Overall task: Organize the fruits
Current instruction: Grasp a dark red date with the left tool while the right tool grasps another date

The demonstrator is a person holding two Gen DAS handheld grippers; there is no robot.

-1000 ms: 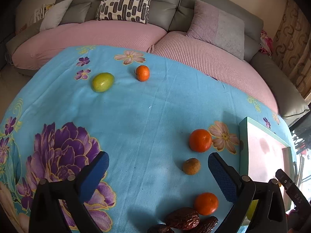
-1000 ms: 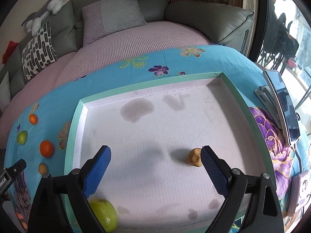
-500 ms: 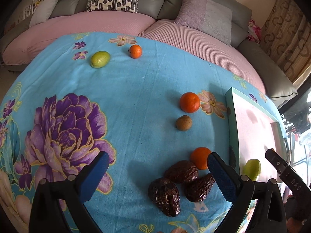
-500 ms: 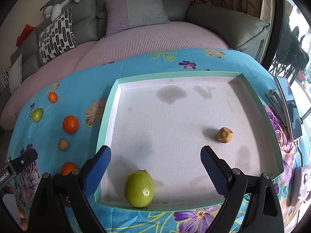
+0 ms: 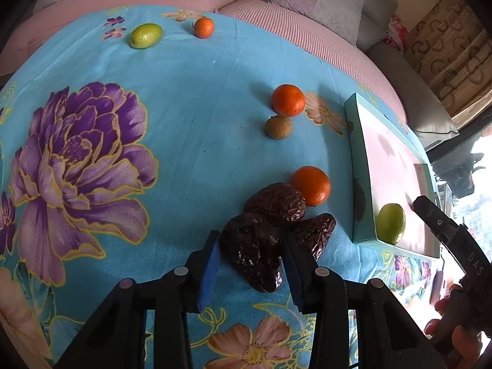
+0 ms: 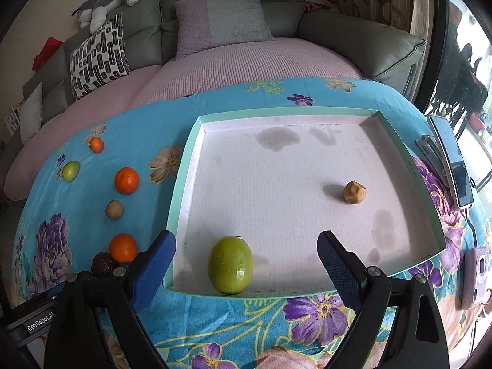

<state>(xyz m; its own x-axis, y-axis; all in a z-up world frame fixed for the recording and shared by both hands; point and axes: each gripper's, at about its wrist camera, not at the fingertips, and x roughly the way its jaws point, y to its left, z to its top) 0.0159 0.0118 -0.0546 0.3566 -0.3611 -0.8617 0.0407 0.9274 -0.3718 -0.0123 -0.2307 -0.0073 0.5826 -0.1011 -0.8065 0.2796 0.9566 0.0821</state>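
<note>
Near the desk's front edge, the left claw [image 5: 250,259] clenches a date [image 5: 252,252]; next it must carry it to the tray [image 6: 181,190]. The right claw [image 6: 246,258] hangs released over the tray's front edge.

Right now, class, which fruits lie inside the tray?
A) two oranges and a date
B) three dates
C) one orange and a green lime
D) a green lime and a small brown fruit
D: in the right wrist view, only the green lime and the small brown fruit sit inside the tray; the oranges rest outside on the tablecloth.
</note>
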